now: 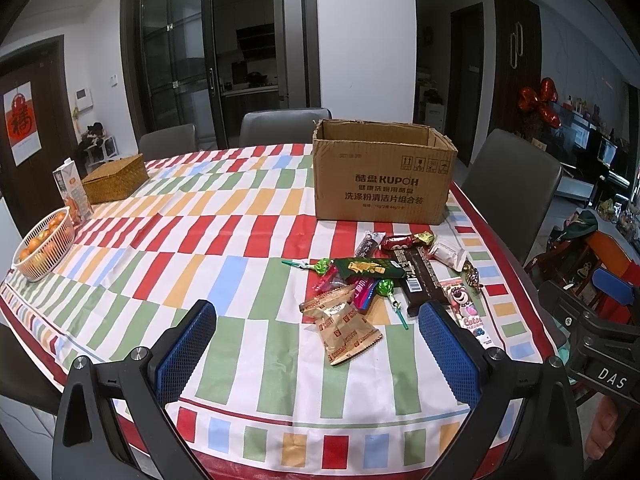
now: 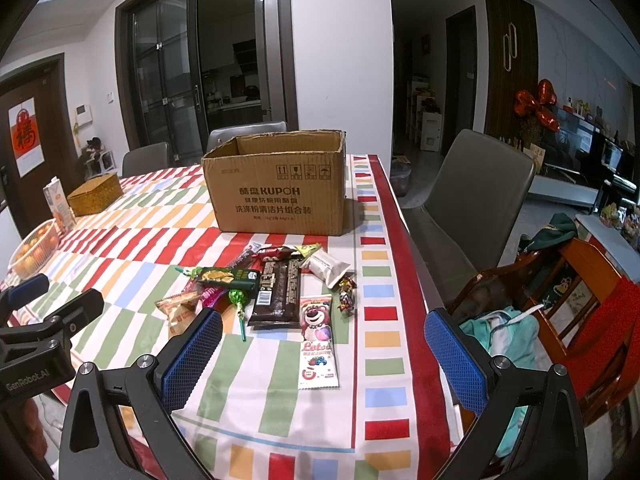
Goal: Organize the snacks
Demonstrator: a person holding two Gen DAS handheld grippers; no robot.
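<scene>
Your left hand-held gripper [image 1: 318, 344] hovers over the near tabletop [image 1: 224, 280], blue pads spread apart, nothing between them. Your right hand-held gripper [image 2: 323, 350] likewise stands spread wide and empty, above the right tabletop edge. Snack pile, loose on the striped cloth just in front of the cardboard box [image 1: 382, 172], which stands open-topped and upright toward the far right side: tan biscuit packets [image 1: 344, 330] nearest your left hand-held gripper; dark chocolate bar [image 2: 278, 286] in the middle; green chip packet [image 1: 368, 269] lying across the pile; pink bear-printed packet [image 2: 319, 344] closest to your right hand-held gripper; white wrapped snack [image 2: 330, 266] just beside the box; green lollipops [image 2: 237, 298], foil candy [image 2: 346, 294]. Far left of the tabletop, well apart from the snacks: white basket of oranges [image 1: 42, 248], juice carton [image 1: 72, 192], woven lidded box [image 1: 116, 178].
</scene>
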